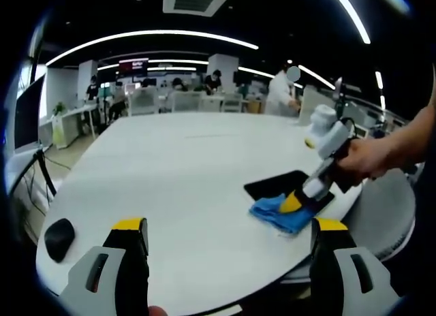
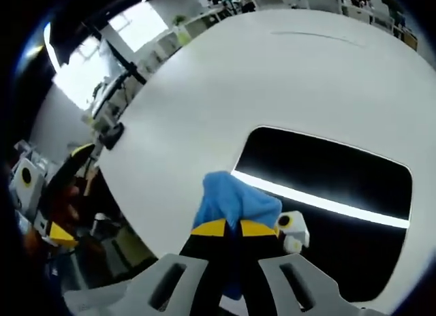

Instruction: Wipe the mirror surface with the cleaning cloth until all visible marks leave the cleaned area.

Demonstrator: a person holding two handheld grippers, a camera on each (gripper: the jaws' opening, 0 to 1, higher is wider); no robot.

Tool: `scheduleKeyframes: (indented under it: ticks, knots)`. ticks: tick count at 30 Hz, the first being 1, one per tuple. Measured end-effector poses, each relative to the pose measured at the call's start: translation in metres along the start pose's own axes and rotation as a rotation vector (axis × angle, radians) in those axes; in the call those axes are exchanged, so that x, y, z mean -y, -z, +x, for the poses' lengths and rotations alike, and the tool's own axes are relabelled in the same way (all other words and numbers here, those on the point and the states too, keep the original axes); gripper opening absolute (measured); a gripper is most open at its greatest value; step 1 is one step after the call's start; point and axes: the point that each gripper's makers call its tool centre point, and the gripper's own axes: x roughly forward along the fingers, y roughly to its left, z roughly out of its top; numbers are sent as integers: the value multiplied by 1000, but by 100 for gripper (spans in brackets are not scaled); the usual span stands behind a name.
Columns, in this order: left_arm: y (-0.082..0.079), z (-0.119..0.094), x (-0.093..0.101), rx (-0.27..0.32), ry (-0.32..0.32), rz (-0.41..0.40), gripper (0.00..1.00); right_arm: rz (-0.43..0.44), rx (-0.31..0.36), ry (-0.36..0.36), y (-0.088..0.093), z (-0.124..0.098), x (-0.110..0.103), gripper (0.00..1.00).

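Right tool (image 2: 234,229) presses cloth (image 2: 235,200) on mirror (image 2: 327,186), white table (image 1: 177,173).

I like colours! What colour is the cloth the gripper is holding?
The cloth is bright blue, clearest in the right gripper view.

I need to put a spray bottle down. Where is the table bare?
The white table is bare from the mirror across to the dark mouse. It is crowded at the mirror, where the right gripper presses the blue cloth.
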Motion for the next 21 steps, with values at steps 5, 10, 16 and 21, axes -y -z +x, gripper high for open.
scheduleKeyframes:
  ticks: [5,10,16,21]
  knots:
    - [2,-1,0,-7,-1,-2,100,62,-8,7,-1,-1,1,0]
    - [2,1,0,-9,2,-5,100,55,-10,12,-1,-1,1,0]
    - [4,3,0,-12,4,-7,99,47,3,25,-8,1,5,0]
    - [4,3,-1,-16,-1,-9,99,51,3,23,-17,4,10,0]
